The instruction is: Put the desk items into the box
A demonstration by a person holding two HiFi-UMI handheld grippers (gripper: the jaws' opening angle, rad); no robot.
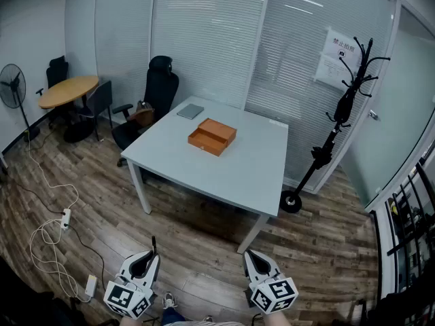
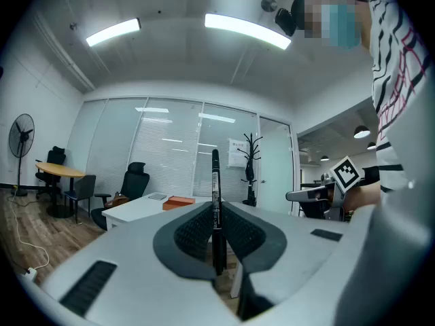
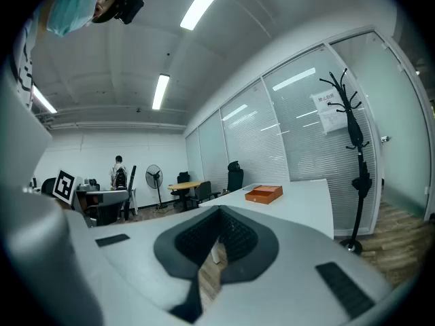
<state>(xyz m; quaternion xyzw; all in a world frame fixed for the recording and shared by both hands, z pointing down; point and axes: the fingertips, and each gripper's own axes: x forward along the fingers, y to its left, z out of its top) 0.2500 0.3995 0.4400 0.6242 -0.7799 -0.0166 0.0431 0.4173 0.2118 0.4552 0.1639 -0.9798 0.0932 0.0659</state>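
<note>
Left gripper (image 1: 145, 262) clamping a black pen (image 2: 216, 202) upright, right gripper (image 1: 255, 262) sitting closed on nothing, orange box (image 1: 212, 136) resting on the white table (image 1: 251, 168), well away from both grippers.

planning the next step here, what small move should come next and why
Probably step toward the table and bring the left gripper over the orange box: its jaws are shut on a black pen, and the box sits far ahead, out of reach.
</note>
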